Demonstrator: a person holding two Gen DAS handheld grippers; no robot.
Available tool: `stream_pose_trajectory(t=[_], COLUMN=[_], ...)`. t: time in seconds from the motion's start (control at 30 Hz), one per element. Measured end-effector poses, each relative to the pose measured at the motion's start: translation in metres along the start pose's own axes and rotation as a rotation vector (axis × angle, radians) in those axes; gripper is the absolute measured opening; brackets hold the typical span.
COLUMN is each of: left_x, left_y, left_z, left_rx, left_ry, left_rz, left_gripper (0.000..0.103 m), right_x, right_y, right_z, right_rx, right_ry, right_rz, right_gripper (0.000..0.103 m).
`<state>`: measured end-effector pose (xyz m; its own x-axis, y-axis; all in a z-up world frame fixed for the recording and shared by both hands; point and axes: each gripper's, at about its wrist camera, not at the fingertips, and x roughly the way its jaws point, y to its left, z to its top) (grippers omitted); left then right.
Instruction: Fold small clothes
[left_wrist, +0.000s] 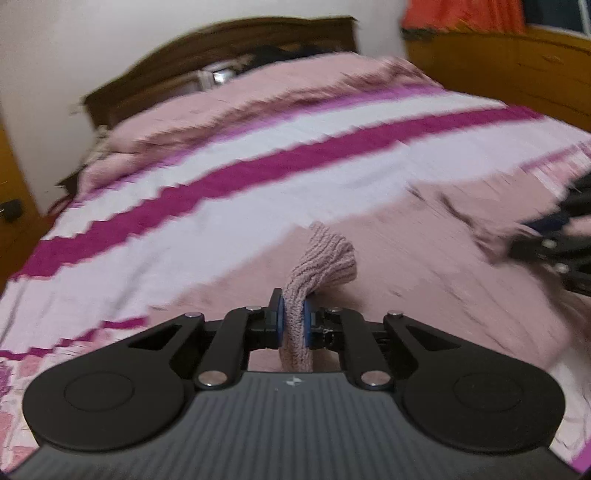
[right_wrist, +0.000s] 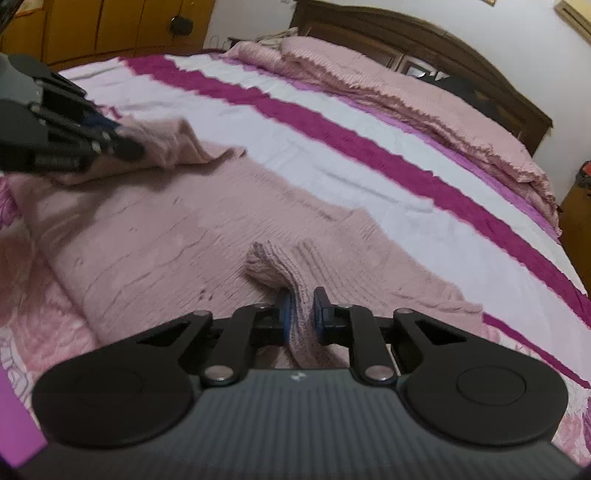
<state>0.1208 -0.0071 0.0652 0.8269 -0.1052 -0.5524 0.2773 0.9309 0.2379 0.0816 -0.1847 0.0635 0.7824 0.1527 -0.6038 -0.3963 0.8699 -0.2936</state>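
Pink knit sweater (right_wrist: 177, 236) on the bed (right_wrist: 332, 147): I clamp left gripper (left_wrist: 291, 325) and right gripper (right_wrist: 301, 317) on its hem, ready to fold.

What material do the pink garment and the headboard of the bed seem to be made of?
Pink garment: apparently knitted yarn, wool or acrylic; ribbed stitches show where the right tongs pinch it, matte and soft.
Headboard: seemingly dark brown wood with a slight sheen; the blur hides any grain.

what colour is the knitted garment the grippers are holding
Dusty pink knitted garment, clearest in the right wrist view.
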Motion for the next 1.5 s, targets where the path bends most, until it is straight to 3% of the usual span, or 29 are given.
stream_pose_trajectory(t=[0.23,0.47,0.6,0.83,0.93,1.0,1.2,1.37,1.5], left_x=[0.007,0.044,0.076,0.085,0.077,0.070,0.040,0.013,-0.010], left_y=[0.064,0.091,0.092,0.099,0.106,0.111,0.122,0.123,0.112], left_z=[0.024,0.006,-0.016,-0.020,-0.018,-0.017,-0.017,-0.018,-0.022], left_rx=[-0.114,-0.200,-0.240,-0.246,-0.289,-0.310,-0.354,-0.364,-0.350], left_ry=[-0.048,0.017,0.108,0.124,0.127,0.135,0.132,0.131,0.141], left_rz=[0.142,0.210,0.221,0.225,0.194,0.179,0.165,0.163,0.134], left_gripper=[0.011,0.011,0.011,0.012,0.012,0.013,0.016,0.017,0.017], right_x=[-0.010,0.014,0.047,0.059,0.051,0.043,0.024,0.003,-0.018], right_y=[-0.044,-0.094,-0.099,-0.096,-0.111,-0.124,-0.151,-0.152,-0.146], right_z=[0.015,-0.007,-0.026,-0.032,-0.036,-0.040,-0.058,-0.067,-0.077], right_rx=[0.090,0.261,0.310,0.340,0.440,0.540,0.736,0.774,0.825], right_ry=[-0.094,-0.069,0.011,0.008,-0.013,-0.019,-0.026,-0.041,-0.049], right_rz=[-0.159,-0.295,-0.284,-0.300,-0.264,-0.250,-0.256,-0.271,-0.216], right_gripper=[0.013,0.013,0.015,0.021,0.036,0.054,0.055,0.055,0.055])
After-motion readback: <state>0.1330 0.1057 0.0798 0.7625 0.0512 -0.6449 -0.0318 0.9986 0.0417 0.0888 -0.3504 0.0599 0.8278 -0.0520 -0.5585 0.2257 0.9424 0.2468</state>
